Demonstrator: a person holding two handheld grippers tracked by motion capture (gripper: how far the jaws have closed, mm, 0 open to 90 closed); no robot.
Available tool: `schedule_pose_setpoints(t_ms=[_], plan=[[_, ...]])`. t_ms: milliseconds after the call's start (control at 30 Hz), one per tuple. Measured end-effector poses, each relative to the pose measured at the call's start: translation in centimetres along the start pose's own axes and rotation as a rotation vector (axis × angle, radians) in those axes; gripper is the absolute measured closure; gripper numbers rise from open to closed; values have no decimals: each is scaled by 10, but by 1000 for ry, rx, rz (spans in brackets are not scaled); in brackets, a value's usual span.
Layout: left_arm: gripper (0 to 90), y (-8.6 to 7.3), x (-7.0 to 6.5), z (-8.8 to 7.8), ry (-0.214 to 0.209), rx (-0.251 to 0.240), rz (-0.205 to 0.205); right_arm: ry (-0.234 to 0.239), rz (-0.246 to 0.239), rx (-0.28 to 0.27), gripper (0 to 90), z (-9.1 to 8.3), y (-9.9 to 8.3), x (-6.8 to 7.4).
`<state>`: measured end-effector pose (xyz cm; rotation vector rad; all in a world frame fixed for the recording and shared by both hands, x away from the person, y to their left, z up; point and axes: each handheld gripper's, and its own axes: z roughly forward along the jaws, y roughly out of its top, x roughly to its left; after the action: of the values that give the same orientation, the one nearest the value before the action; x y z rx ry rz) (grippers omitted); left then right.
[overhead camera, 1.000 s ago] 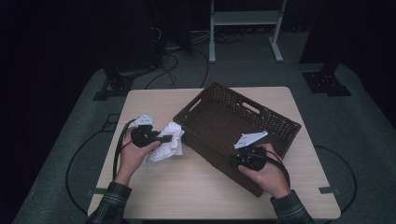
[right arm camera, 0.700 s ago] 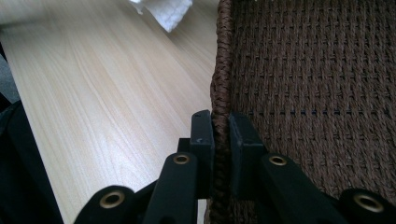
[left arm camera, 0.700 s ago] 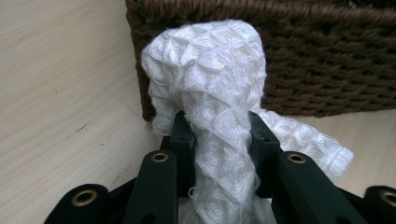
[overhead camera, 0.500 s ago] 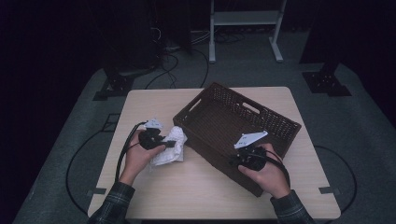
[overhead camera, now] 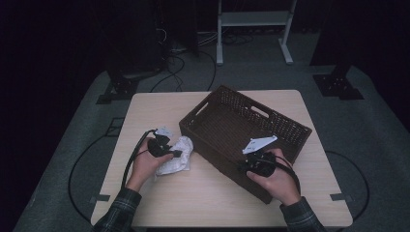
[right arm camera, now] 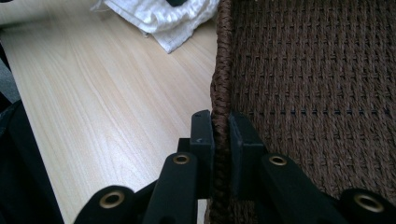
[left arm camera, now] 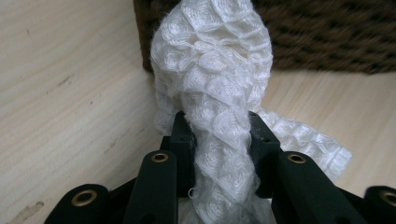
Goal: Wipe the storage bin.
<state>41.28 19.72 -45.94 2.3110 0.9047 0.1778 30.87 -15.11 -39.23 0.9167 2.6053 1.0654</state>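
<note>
— Status of the white waffle-textured cloth (left arm camera: 212, 84)?

— Pinched between the left gripper's (left arm camera: 219, 133) jaws, low over the light wooden surface (overhead camera: 203, 203), just beside the dark brown woven basket (overhead camera: 285, 126). Not yet inside.

— And the right gripper (right arm camera: 220, 128)?

— Clamped on the basket's near rim, steadying it. Remaining: lift the cloth over the wall, then release it.

High view looks down on the table (overhead camera: 159, 104); both gripper views sit close, sharing the basket (overhead camera: 270, 118)
</note>
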Motion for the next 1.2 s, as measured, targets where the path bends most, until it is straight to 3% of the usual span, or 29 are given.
schedule_pose_setpoints(t_ms=[200,433,1200], plan=[[687,-1,0,5,3,17,-5,1,0,0,811,0,0,0],[687,1,-1,-1,-5,-6,-2,0,0,0,811,0,0,0],[691,11,-9,-38,-36,-200,-4,-5,-4,0,811,0,0,1]])
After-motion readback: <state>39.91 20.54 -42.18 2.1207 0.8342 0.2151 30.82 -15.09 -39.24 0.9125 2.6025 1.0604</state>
